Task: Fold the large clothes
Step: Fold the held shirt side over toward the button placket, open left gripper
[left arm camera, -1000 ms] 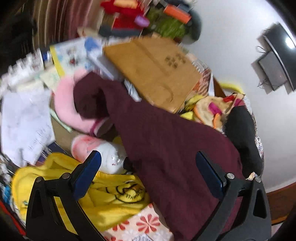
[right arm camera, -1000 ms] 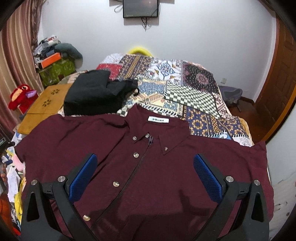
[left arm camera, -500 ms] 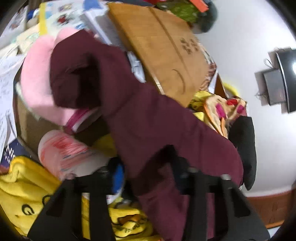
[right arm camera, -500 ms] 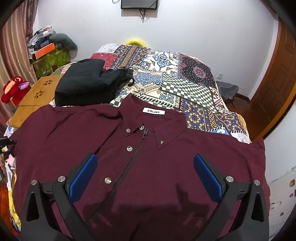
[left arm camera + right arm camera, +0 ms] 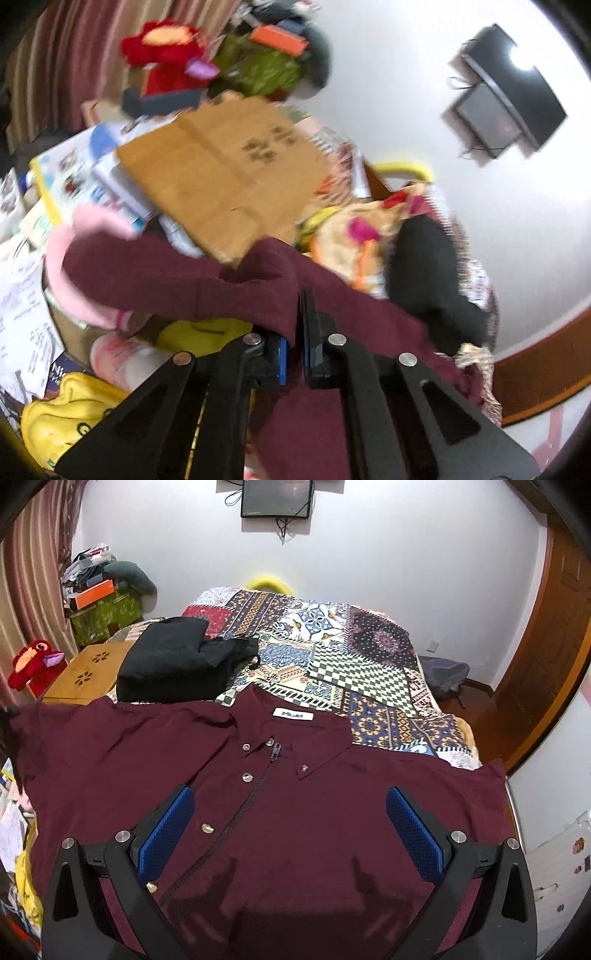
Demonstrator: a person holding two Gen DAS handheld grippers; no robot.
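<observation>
A large maroon shirt (image 5: 295,812) lies spread front-up on the bed, collar away from me, zipper and buttons showing. My right gripper (image 5: 290,827) is open and empty above the shirt's chest. My left gripper (image 5: 295,332) is shut on the shirt's left sleeve (image 5: 166,280), which hangs off the bed's left edge and is lifted over the clutter. In the right wrist view the raised sleeve end shows at the far left (image 5: 33,731).
A patchwork quilt (image 5: 369,672) covers the bed. Folded black clothes (image 5: 173,664) lie at the back left of it. Left of the bed are a wooden lap table (image 5: 221,177), books, papers, a pink cushion (image 5: 70,251) and a yellow garment (image 5: 62,424).
My left gripper went from open above the sleeve to shut on it and lifted it. My right gripper stayed open and rose slightly over the shirt.
</observation>
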